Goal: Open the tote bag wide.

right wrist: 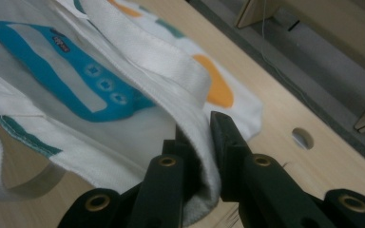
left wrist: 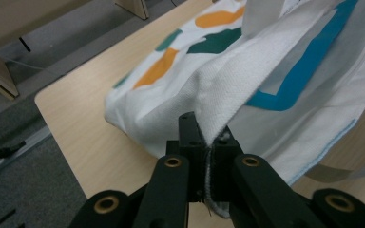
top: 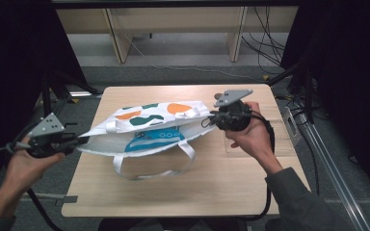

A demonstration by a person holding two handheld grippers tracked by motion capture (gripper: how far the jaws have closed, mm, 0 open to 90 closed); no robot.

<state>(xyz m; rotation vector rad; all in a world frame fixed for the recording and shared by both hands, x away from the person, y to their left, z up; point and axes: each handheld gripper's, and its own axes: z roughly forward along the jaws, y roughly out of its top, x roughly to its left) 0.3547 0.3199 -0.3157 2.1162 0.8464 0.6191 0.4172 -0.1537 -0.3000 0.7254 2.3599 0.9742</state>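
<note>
While the tote bag (top: pixel 149 129) lies in the middle of the table (top: pixel 221 178), each claw has a bite of its cloth. It is a white bag with orange and green blobs on the top flap and a blue picture showing inside the open mouth.

In the left gripper view, the left gripper (left wrist: pixel 208 142) has its jaws pressed together on the thick white edge of the bag. From above, the left gripper (top: pixel 77 140) sits at the bag's left end, just off the table's side. In the right gripper view, the right gripper (right wrist: pixel 204 130) is clamped on the bag's rim too, with the cloth folded between its jaws. From above, the right gripper (top: pixel 213 117) is at the bag's right end.

It looks like the job now is to hold the mouth of the bag open, or to pull it flat. To do that well, both hands should pull gently and evenly, away from each other. A hard tug could make the cloth slip out, most likely on the right, where the bite looks small.

One long handle (top: pixel 149 166) hangs loose on the table toward the person. Best to keep it from catching under the bag.
</note>
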